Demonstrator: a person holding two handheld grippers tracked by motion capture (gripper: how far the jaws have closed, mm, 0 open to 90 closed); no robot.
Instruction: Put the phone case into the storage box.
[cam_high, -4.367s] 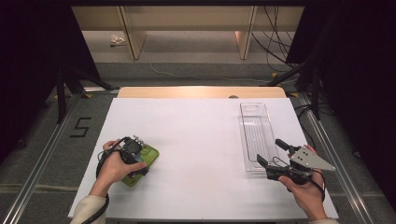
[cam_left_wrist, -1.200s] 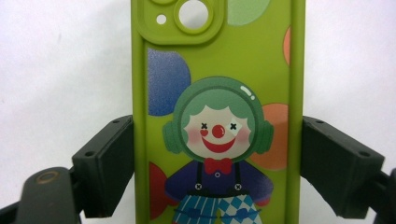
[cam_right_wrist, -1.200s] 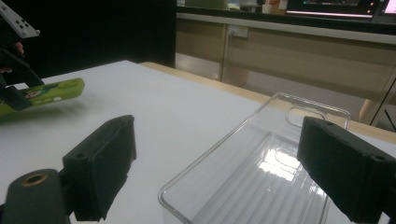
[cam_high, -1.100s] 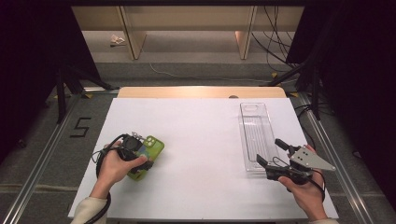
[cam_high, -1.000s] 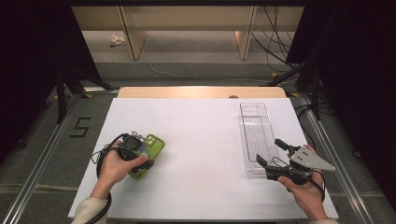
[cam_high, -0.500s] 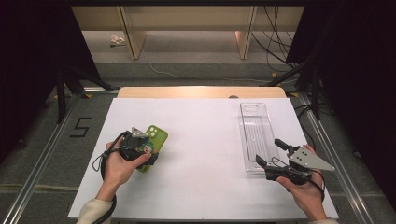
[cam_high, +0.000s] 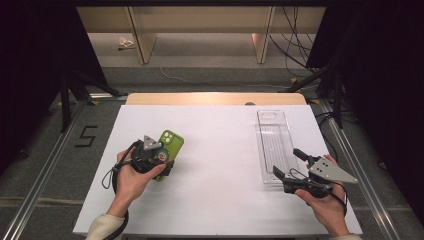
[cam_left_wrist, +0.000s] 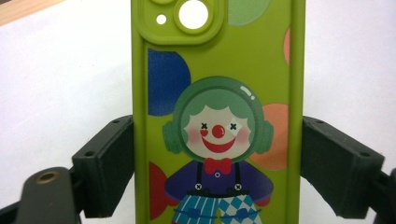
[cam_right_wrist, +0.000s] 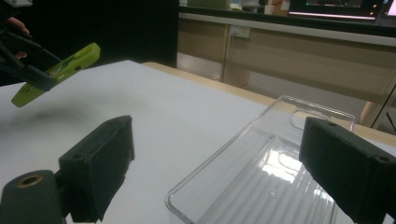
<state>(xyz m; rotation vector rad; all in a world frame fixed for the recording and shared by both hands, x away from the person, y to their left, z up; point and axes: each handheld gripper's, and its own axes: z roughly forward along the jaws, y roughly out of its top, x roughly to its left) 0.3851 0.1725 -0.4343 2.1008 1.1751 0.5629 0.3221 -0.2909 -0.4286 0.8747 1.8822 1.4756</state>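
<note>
Lime-green and rubbery-looking, the phone case (cam_left_wrist: 217, 112) sits clamped between the two black jaws of the left gripper (cam_high: 159, 161), each pad pressed flat against one long edge. Its back is glossy and printed with a cartoon clown in a green helmet, red nose and bow tie, over blue, orange and red circles; a raised rounded-square camera block with round cut-outs lies beyond the fingers. In the right gripper view the case (cam_right_wrist: 56, 72) hangs tilted above the table, lifted end farthest from the hand, with a soft shadow beneath.

Matte white covers the table (cam_high: 220, 140), with a bare wooden strip along its far edge. A clear plastic case (cam_high: 274, 145), long, rounded-cornered and faintly ribbed inside, lies flat just ahead of the right gripper (cam_high: 295, 167). That gripper's blocky jaws stand wide apart with nothing between them, straddling the transparent shell's near end. Black stand legs and cables flank the table on the grey floor.
</note>
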